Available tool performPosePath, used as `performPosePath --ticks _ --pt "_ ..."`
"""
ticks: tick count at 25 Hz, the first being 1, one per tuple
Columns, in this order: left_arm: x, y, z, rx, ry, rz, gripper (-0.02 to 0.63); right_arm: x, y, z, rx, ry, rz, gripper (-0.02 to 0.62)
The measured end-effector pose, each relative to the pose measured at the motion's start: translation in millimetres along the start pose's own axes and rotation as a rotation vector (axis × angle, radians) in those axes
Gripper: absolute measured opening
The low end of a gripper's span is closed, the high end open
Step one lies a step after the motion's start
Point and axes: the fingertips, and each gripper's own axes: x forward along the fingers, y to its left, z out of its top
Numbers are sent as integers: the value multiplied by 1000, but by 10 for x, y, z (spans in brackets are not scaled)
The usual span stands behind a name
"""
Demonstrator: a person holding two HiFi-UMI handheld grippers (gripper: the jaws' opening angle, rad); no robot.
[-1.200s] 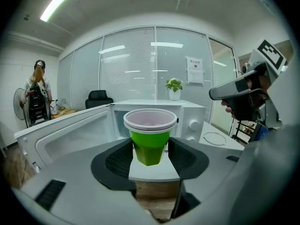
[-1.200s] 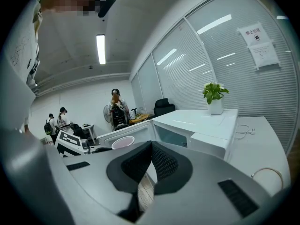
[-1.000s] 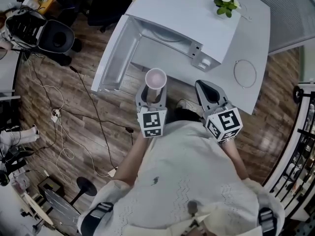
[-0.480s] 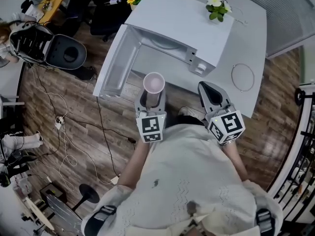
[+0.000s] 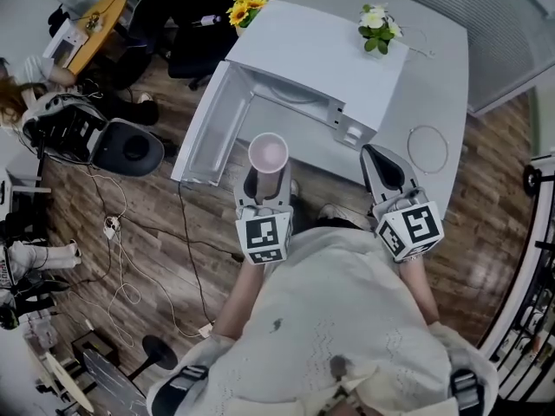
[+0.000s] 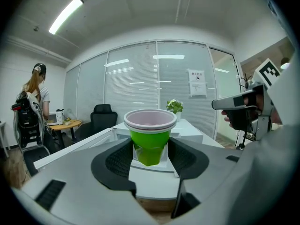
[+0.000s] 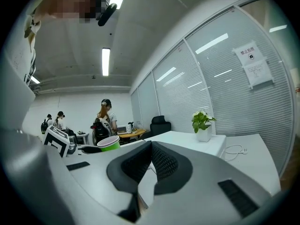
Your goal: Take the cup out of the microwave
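A green cup (image 5: 268,152) with a pale pink inside stands upright between the jaws of my left gripper (image 5: 267,180), whose pads press on its sides (image 6: 150,139). The cup hangs in the air in front of the white microwave (image 5: 312,50), outside its cavity, and the microwave door (image 5: 212,124) hangs open to the left. My right gripper (image 5: 381,167) is to the right of the cup at about the same height; in its own view (image 7: 151,165) the pads touch with nothing between them. The cup's rim (image 7: 108,143) shows at the left of the right gripper view.
The microwave sits on a white table (image 5: 434,85) with a looped white cable (image 5: 431,148). A pot of white flowers (image 5: 377,20) rests on the microwave's top, and yellow flowers (image 5: 243,7) are behind it. A black chair (image 5: 130,150) and floor cables (image 5: 113,232) lie left.
Both grippers have risen, the left one carrying the cup up with it. The cup stays gripped and upright; the right gripper stays shut.
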Motion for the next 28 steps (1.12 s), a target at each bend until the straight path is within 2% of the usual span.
performPosePath --ticks 8,16,28 --pt "-28 -78 315 17 -14 8 258 -174 -125 261 -42 -44 -31 9" --pt "7 -236 355 15 -4 -16 258 -303 -312 289 -49 -57 -72 8" --pt "68 -465 361 16 5 -85 258 -404 -330 307 -49 -59 -103 8"
